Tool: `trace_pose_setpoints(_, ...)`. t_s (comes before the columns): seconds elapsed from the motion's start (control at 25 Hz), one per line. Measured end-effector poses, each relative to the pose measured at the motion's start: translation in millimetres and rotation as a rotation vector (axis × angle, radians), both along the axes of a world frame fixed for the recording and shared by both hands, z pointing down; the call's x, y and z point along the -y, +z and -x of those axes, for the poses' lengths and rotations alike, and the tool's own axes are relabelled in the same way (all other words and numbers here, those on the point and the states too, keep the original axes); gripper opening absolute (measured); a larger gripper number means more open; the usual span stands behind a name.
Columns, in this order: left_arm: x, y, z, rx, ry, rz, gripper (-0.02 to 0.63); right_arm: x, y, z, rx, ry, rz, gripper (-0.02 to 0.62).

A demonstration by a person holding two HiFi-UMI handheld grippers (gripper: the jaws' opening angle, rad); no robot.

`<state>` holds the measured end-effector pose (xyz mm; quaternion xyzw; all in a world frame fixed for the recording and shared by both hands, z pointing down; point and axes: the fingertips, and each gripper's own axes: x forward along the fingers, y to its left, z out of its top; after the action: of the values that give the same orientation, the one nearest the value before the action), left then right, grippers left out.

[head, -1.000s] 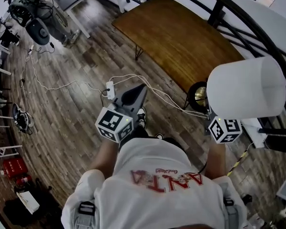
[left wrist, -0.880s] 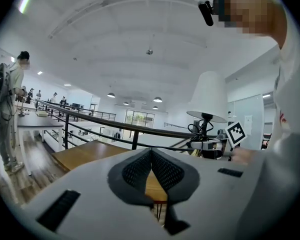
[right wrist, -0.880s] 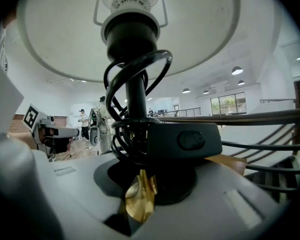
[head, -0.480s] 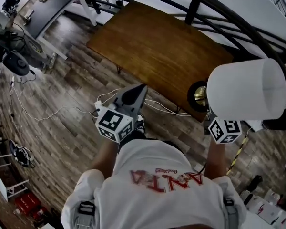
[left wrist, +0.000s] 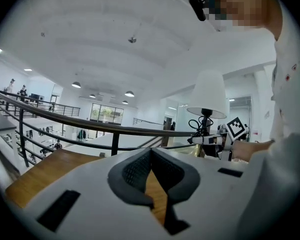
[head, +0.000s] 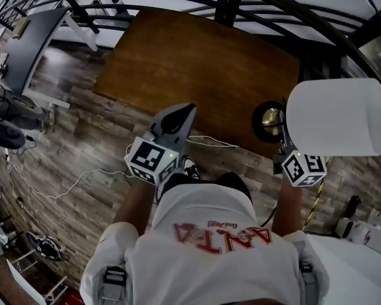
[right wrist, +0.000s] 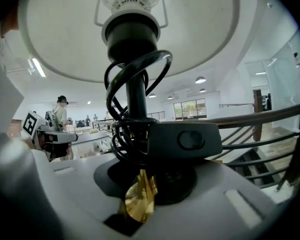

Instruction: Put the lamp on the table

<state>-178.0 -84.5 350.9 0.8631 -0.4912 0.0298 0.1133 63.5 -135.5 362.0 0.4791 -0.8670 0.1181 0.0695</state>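
The lamp has a white drum shade [head: 336, 116], a black stem [right wrist: 135, 99] wound with black cable, and a round brass base [head: 268, 121]. My right gripper [head: 283, 140] is shut on the stem and holds the lamp upright in the air, its base over the near right edge of the brown wooden table [head: 197, 62]. In the right gripper view the jaws of the right gripper [right wrist: 140, 181] clamp the stem just above the brass base [right wrist: 139, 199]. My left gripper [head: 181, 112] is shut and empty, pointing at the table's near edge. The left gripper [left wrist: 150, 156] shows its pads pressed together.
A dark curved railing [head: 292, 8] runs behind the table. White cable [head: 82, 178] trails over the wood floor at the left. A grey desk [head: 35, 43] stands at the far left. Boxes and white items [head: 362, 227] lie at the lower right.
The table has shifted down and towards the middle of the head view, closer to both grippers. The lamp stays in the right gripper; neither gripper's jaws have changed.
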Motion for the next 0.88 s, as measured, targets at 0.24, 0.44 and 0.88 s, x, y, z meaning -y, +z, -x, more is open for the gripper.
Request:
trace_pose_setpoints(0.24,36,15,0,-0.030,0.084,0.035,0.009,16,10,-2,-0.024,0.082,0.028,0.081)
trace_pose_setpoints(0.44,60,18,-22,-0.037,0.101,0.037,0.009,34,15,-25,-0.028,0.103,0.032,0.081)
trace_pose_setpoints(0.88,133,21,-75,-0.018,0.089,0.055,0.009,119,50,-77,-0.062,0.119,0.057,0.081)
